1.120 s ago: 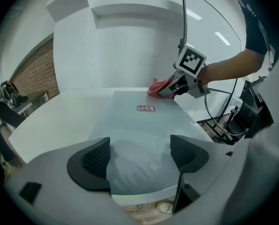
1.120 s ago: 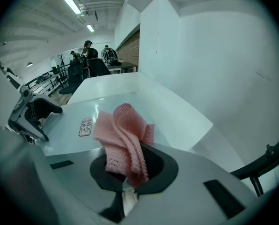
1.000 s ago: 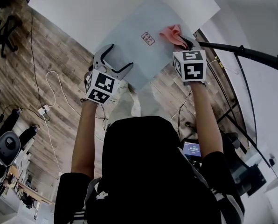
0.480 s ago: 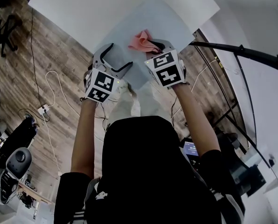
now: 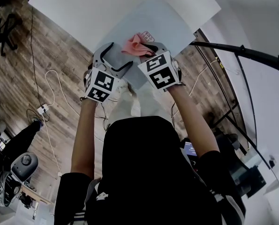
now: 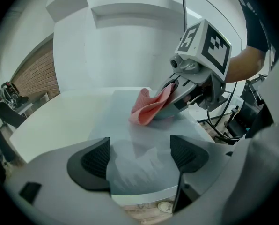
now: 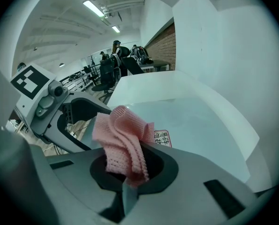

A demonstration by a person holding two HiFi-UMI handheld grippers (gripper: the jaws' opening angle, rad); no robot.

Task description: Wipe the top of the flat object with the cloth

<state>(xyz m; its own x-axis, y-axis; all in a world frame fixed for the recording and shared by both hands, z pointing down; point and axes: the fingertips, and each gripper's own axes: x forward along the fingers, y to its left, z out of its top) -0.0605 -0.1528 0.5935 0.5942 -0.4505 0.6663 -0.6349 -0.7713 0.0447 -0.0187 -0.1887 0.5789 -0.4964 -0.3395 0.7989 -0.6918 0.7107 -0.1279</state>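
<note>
Sweeping leftward over the last second, the right gripper [image 5: 148, 49] has carried the one pink cloth [image 5: 134, 45] from the far right part of the panel [image 5: 170, 22] to a spot near the left gripper [image 5: 120, 56], which has kept its place at the panel's near edge. Two grippers are in view, each with one marker cube, and they now sit near each other without touching. The right gripper's jaws are pressed together on a bunched fold of the cloth, and the rest of it fans out loosely ahead of the jaws in several folds. The cloth lies on or just above the panel's top, and no view settles whether it touches. One small label [image 5: 148, 35] with red print shows on the panel just beyond the cloth. The left gripper's jaws are spread wide with nothing pinched between them. Its own view shows only the grey-blue panel surface and its near edge in the gap. There is one panel, lying flat on one white table [image 5: 83, 8] and set at an angle to it. On the wooden floor [image 5: 60, 64] to the left runs one white cable [image 5: 50, 86].
</note>
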